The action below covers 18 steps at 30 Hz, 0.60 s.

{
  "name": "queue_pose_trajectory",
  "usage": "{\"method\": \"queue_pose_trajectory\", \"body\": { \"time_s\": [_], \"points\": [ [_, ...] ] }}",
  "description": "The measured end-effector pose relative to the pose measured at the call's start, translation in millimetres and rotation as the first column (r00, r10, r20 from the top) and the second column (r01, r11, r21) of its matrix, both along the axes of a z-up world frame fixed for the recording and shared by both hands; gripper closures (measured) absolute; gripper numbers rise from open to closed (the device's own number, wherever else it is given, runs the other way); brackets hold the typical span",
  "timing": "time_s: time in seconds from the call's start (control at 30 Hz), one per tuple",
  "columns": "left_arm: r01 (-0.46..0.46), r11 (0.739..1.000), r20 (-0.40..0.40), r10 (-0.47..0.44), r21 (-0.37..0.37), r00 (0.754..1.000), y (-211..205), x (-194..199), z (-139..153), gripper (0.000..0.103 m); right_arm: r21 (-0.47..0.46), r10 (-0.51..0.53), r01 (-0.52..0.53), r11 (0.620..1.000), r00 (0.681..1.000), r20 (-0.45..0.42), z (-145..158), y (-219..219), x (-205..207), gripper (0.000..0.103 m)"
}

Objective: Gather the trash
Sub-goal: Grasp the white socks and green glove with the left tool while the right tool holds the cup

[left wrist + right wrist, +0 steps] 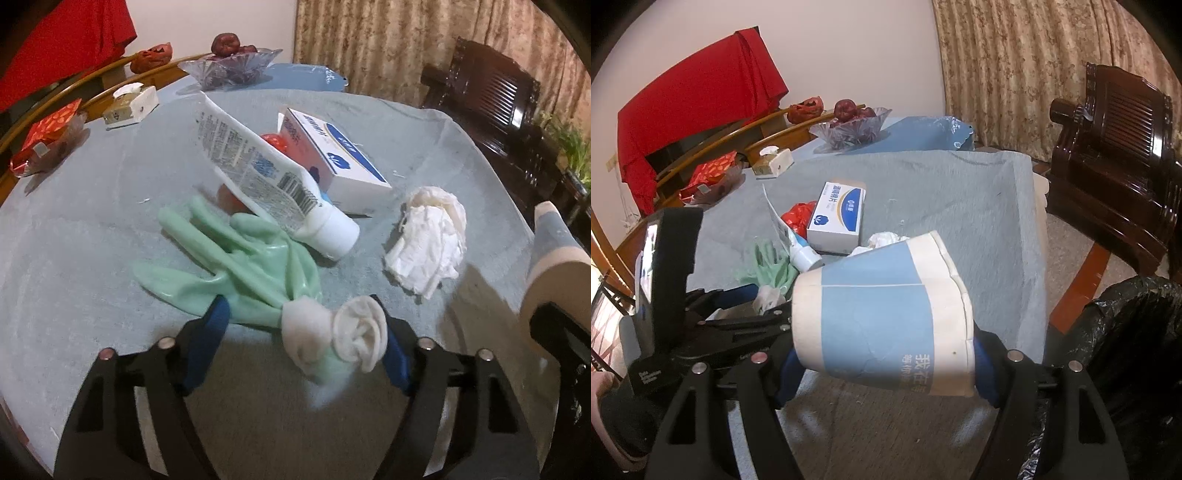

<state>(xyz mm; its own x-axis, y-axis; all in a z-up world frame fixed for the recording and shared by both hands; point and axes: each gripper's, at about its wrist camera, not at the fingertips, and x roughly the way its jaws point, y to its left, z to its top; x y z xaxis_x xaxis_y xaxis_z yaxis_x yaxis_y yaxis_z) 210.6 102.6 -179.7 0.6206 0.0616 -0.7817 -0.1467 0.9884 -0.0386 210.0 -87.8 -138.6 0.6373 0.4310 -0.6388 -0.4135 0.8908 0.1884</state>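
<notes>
A: While the right gripper (886,360) has its fingers clamped on the paper cup (882,314), how does the cup lie?

B: On its side, tilted. Its long axis runs left to right across the jaws, the narrow base to the left and the wider rim to the right, above the near table edge.

A: And the left gripper (306,332)?

B: Fingers spread apart, on either side of the white cuff of the green rubber glove (236,262). The glove lies flat, its fingers pointing away to the left.

A: What sits around it?

B: A white tube (266,181) leans with its cap down beside the glove, a white-and-blue box (332,155) is behind it, and a crumpled tissue (428,240) is to the right.

A: The surface?

B: A grey-blue cloth (942,192) over a round wooden table. A black bin bag (1126,332) stands at the right, a dark wooden chair (1115,147) and patterned curtains (1015,55) beyond.

A: Any writing?

B: White Chinese characters on the cup's blue band, seen upside down, and Chinese print on the box; I can't read either reliably.
</notes>
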Motion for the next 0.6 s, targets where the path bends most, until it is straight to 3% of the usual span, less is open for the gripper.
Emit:
{"method": "queue_pose_trajectory", "body": {
  "time_s": [0.1, 0.2, 0.4, 0.6],
  "points": [
    [-0.002, 1.0, 0.0, 0.002, 0.02, 1.0, 0.2, -4.1, 1.0, 0.053, 0.002, 0.002, -0.002, 1.0, 1.0, 0.006, 2.3, 0.5, -1.6, 0.03],
    [-0.01, 1.0, 0.004, 0.01, -0.018, 1.0, 9.2, -9.6, 4.0, 0.068, 0.005, 0.005, -0.005, 1.0, 1.0, 0.012, 6.0, 0.8, -5.0, 0.03],
    [-0.042, 0.995, 0.034, 0.045, -0.086, 0.998, 24.9, -29.8, 19.6, 0.07, 0.015, 0.01, -0.011, 1.0, 1.0, 0.023, 14.2, 1.5, -12.1, 0.03],
    [-0.029, 0.994, 0.082, 0.037, -0.103, 0.996, 27.4, -54.0, 46.6, 0.07, 0.031, 0.016, -0.017, 0.999, 0.999, 0.048, 27.6, 0.8, -19.3, 0.03]
  ]
}}
